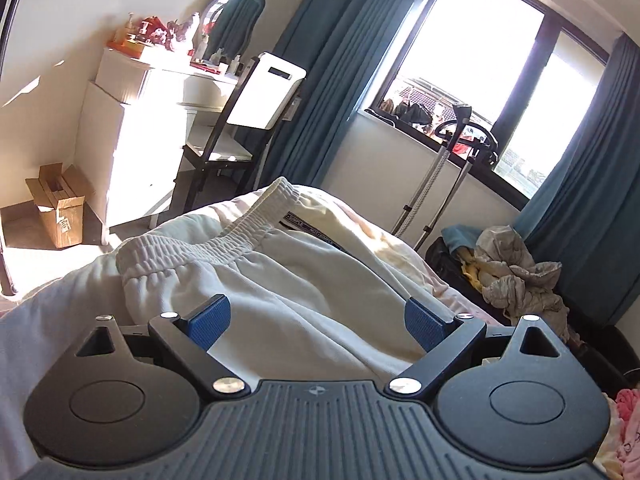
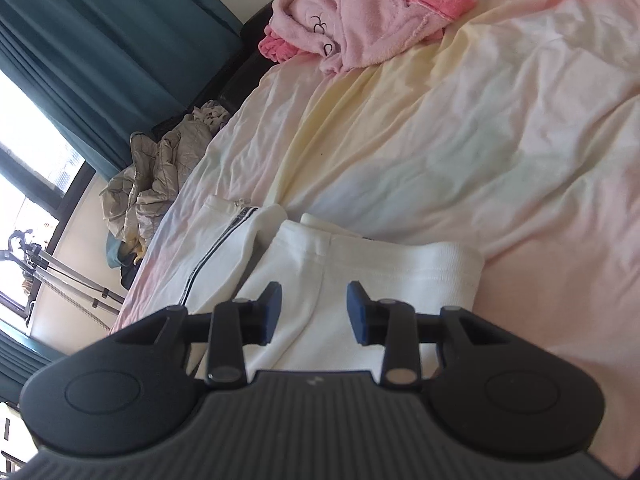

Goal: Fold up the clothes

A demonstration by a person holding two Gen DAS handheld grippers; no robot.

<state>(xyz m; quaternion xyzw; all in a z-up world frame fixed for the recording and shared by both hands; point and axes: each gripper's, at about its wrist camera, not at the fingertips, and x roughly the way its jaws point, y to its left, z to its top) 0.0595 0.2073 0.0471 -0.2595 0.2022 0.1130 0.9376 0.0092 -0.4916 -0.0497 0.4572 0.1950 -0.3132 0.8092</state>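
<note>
White pants [image 2: 320,272] are lying on the bed [image 2: 480,140], near its edge by the window side, and they are looking folded over, with the leg ends stacked and the stretchy waistband [image 1: 208,240] sitting at the other end. I am thinking I am between folds right now, letting go and getting ready for the next one. My right gripper [image 2: 314,312] is hanging just over the leg ends with its blue pads partly spread, and nothing is pinched between them. My left gripper [image 1: 316,320] is hovering over the waist part with its pads spread wide, holding nothing. Next I am guessing I need to grab one end and bring it across to the other. A pink robe [image 2: 360,12] is waiting at the far corner.
</note>
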